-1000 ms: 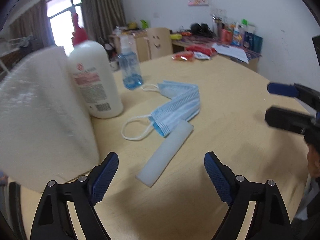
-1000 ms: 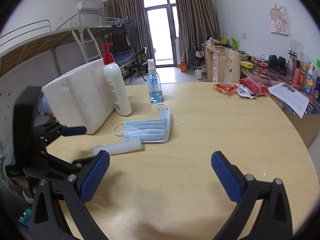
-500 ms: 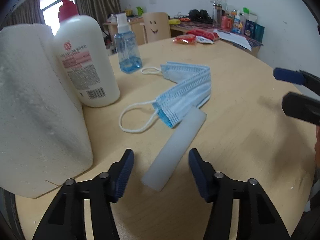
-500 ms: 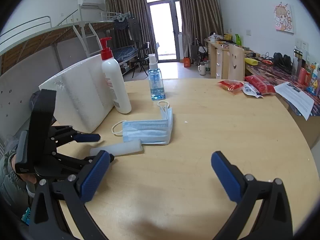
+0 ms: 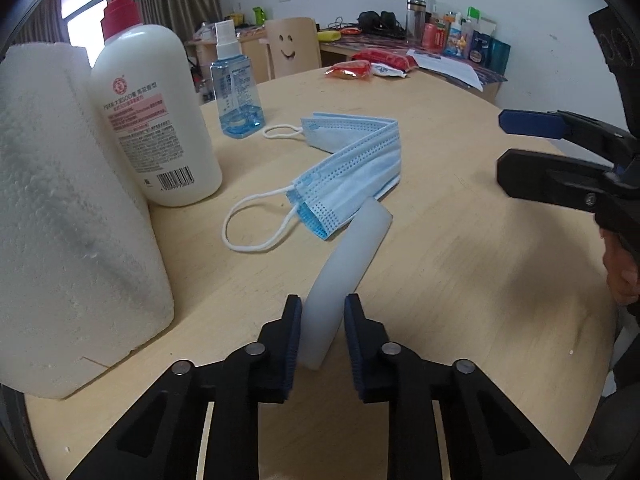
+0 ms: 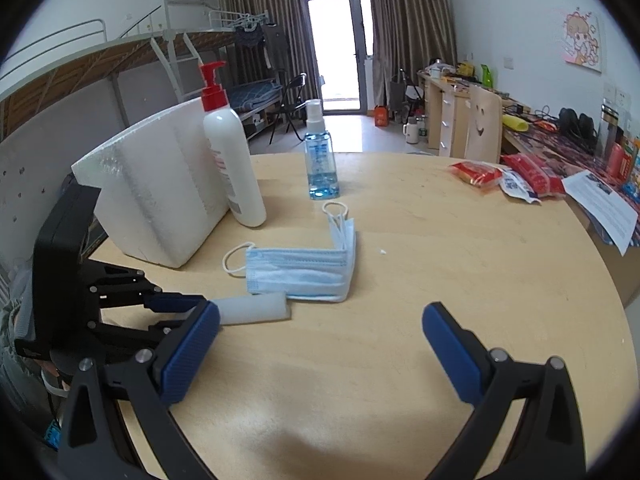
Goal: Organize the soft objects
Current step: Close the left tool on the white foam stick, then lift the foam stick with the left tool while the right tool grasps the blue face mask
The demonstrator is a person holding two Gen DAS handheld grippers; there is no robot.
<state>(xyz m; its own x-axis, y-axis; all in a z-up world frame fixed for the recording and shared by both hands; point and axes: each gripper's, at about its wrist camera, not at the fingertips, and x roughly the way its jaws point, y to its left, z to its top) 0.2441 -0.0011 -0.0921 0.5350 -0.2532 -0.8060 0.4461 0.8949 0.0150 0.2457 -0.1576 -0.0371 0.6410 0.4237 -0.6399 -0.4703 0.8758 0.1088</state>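
A white foam strip [image 5: 348,264] lies on the round wooden table [image 5: 460,264]. Its far end rests by a folded stack of blue face masks [image 5: 352,172]. My left gripper [image 5: 320,332] is shut on the strip's near end, both blue pads pressing its sides. The strip [image 6: 254,309] and masks [image 6: 298,272] also show in the right wrist view, with the left gripper [image 6: 180,312] at the strip's left end. My right gripper [image 6: 320,352] is open and empty, hovering over bare table nearer than the masks. It shows in the left wrist view [image 5: 520,144] at the right.
A white foam block [image 5: 60,216] stands at the left, with a lotion pump bottle [image 5: 156,120] and a blue spray bottle [image 5: 236,92] beside it. Red snack packets [image 6: 504,172] and papers [image 6: 604,200] lie at the table's far right edge.
My left gripper moved forward and down onto the foam strip and closed from wide open to gripping its near end. The right gripper stayed open and nearly still.
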